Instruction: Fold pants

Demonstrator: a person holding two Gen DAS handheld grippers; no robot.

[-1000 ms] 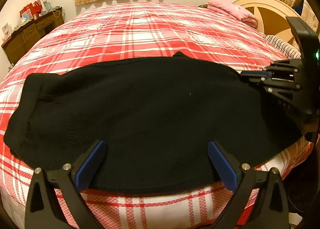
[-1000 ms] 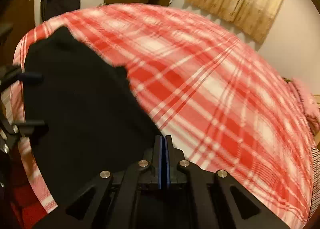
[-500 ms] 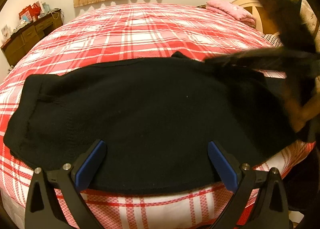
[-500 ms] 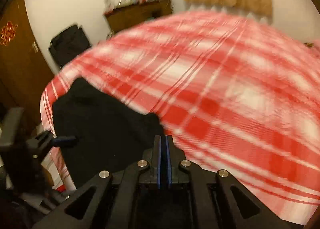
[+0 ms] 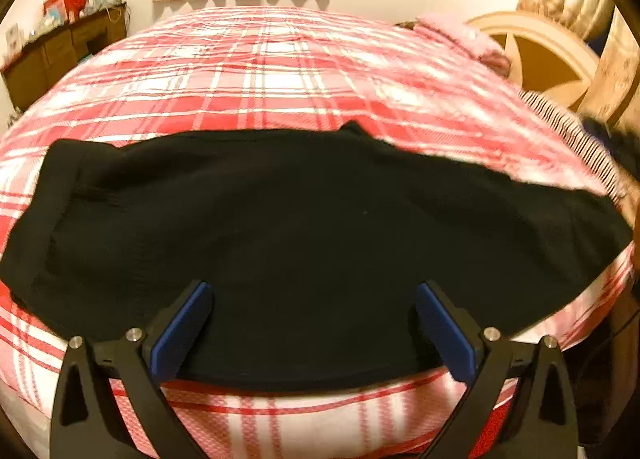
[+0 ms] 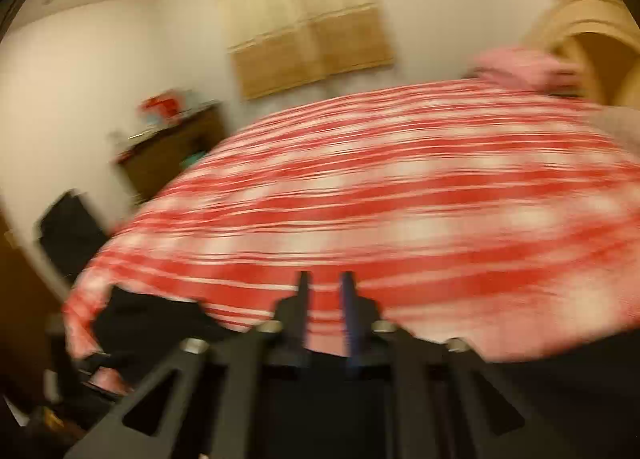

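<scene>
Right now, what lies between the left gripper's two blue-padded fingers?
In the left wrist view, the black knit pants fill the gap between the open fingers; their near edge lies on the red plaid bedspread.

Your pants (image 5: 304, 227) are black, of a soft knit-looking fabric, and lie flat across the near edge of the red-and-white plaid bed. You see one wide dark band running left to right in the left wrist view, layers stacked, no leg split visible. The left end shows a seamed band with a rounded corner. The far edge is nearly straight, with one small peak near its middle. The near edge follows the bed's rim. The right end tapers towards the rim. In the right wrist view the pants (image 6: 148, 319) are blurred, low left.
</scene>
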